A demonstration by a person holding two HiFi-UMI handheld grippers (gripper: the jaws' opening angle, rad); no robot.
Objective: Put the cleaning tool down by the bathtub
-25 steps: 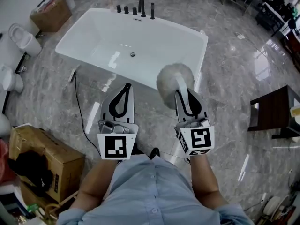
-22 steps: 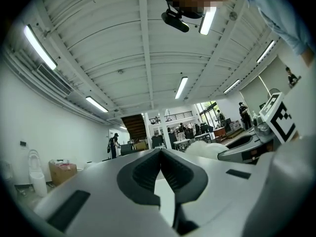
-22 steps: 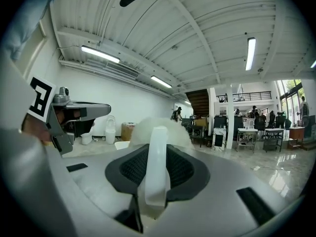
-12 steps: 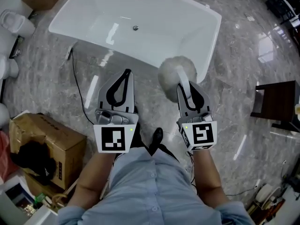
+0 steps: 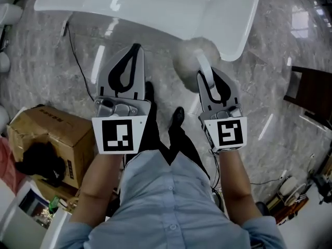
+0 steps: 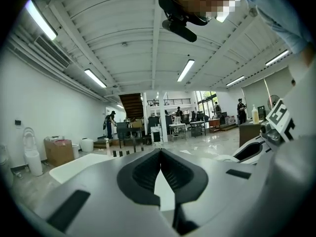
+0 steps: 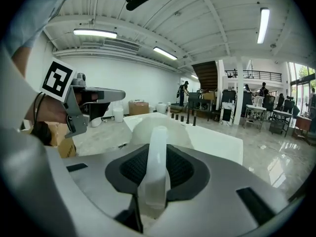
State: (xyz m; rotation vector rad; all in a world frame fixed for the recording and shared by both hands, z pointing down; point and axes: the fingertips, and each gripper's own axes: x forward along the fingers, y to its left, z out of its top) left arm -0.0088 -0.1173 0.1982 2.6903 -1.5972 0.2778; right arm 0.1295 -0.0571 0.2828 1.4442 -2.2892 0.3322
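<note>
The cleaning tool (image 5: 194,62) is a round fluffy white brush with a white plastic handle (image 7: 154,162). My right gripper (image 5: 205,75) is shut on that handle, and the brush head hangs above the floor just in front of the white bathtub (image 5: 207,12). In the right gripper view the brush head (image 7: 157,129) rises past the jaws with the bathtub (image 7: 212,141) beyond. My left gripper (image 5: 135,48) is shut and holds nothing, its tips close to the tub's near wall. The left gripper view has the left gripper (image 6: 160,151) with jaws touching.
A brown cardboard box (image 5: 46,139) sits on the marble floor at my left. A black cable (image 5: 78,66) runs along the floor beside the tub. A dark wooden stool (image 5: 311,95) stands at the right. My black shoes (image 5: 176,118) are below the grippers.
The view has tipped down and I have come nearer to the tub, whose rim now sits at the top of the picture. Both grippers keep their pose; the brush stays in the right one.
</note>
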